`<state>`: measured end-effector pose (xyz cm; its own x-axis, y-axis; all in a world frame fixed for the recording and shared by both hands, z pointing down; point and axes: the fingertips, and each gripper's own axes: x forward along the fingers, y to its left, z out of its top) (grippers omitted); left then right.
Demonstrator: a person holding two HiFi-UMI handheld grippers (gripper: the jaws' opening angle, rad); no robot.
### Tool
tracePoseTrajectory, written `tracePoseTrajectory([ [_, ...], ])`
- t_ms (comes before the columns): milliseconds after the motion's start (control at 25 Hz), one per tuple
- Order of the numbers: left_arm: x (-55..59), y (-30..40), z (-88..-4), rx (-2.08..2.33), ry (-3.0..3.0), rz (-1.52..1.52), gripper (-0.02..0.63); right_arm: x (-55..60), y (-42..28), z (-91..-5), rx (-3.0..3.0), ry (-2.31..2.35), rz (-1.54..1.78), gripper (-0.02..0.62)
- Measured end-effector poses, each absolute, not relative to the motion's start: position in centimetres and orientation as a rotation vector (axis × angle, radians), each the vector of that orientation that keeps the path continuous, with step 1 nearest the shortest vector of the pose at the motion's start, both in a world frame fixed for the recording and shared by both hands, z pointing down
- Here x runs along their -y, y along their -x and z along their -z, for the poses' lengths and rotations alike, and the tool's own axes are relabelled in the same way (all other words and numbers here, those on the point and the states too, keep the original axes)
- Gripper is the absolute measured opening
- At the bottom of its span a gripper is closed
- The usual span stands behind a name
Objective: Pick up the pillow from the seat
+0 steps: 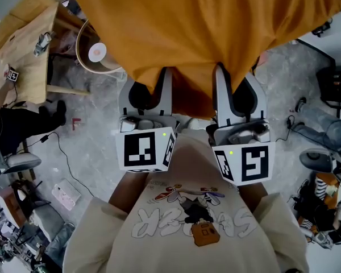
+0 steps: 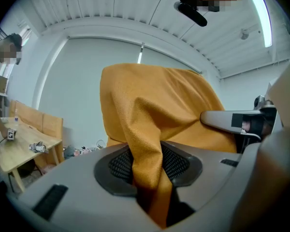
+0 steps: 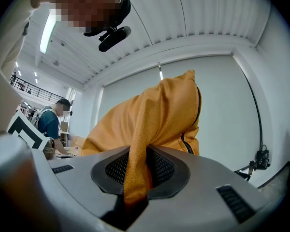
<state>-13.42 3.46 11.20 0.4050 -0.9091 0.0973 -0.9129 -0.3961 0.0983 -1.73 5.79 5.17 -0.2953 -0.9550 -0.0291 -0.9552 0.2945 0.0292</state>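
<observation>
Both claws pinch the orange pillow (image 1: pixel 204 27): the left claw (image 2: pixel 147 178) and the right claw (image 3: pixel 135 178) each squeeze a fold of its cloth. It hangs up in the air, over the floor (image 1: pixel 96 141). The lifting looks done to me; I see no seat anywhere.

A wooden bench (image 1: pixel 23 44) stands at the upper left on the grey floor (image 1: pixel 96 147), with a round wooden frame (image 1: pixel 96 53) just beside it. A white power strip (image 1: pixel 65 195) and a black cable (image 1: pixel 61 151) lie lower left.
</observation>
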Motion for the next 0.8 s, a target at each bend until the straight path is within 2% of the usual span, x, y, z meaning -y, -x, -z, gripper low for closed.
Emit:
tracePoseTrajectory([
  [800,-5.2,13.3,-12.4,1.601,-2.52,-0.052,0.146,-7.7,1.8,-6.0,-2.524,1.918,-0.073,0.083],
])
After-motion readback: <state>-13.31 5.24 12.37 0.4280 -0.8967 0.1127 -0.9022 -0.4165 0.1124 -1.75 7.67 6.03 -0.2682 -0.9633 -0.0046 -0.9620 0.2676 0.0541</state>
